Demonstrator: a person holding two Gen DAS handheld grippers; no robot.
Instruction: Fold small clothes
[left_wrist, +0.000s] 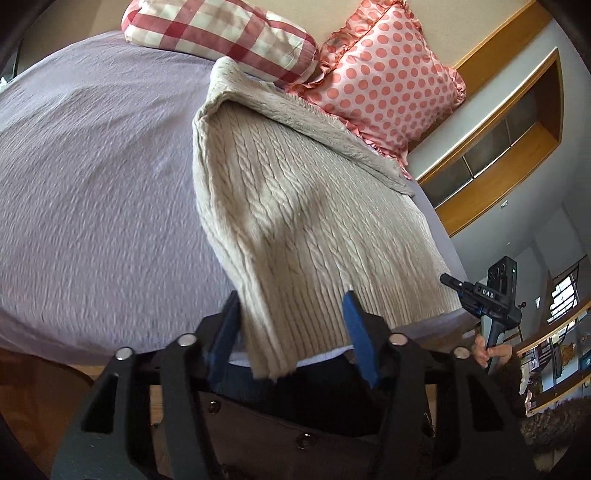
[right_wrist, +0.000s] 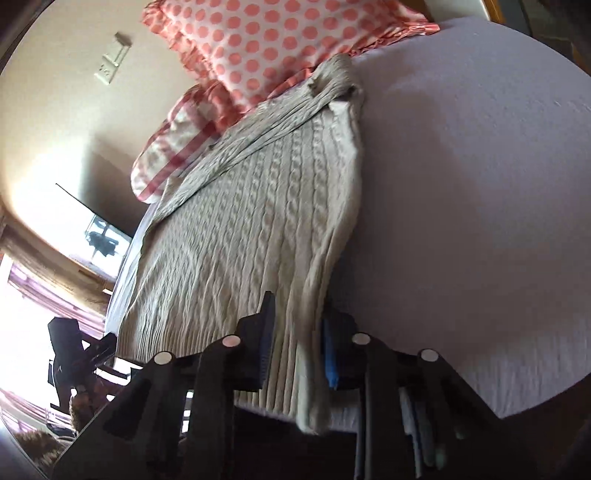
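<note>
A beige cable-knit sweater (left_wrist: 295, 206) lies on the lilac bed sheet (left_wrist: 92, 184), its ribbed hem hanging over the near bed edge. My left gripper (left_wrist: 291, 332) stands open around the hem's left corner, blue pads (left_wrist: 356, 325) apart on either side of the cloth. In the right wrist view the sweater (right_wrist: 251, 229) runs toward the pillows, and my right gripper (right_wrist: 299, 350) stands open around the hem's right corner. The right gripper also shows in the left wrist view (left_wrist: 476, 291), held by a hand at the bed's right edge.
A red checked pillow (left_wrist: 221, 33) and a pink polka-dot pillow (left_wrist: 388, 74) lie at the head of the bed. A wooden shelf unit (left_wrist: 517, 147) lines the wall at right. The sheet (right_wrist: 480, 221) spreads wide beside the sweater.
</note>
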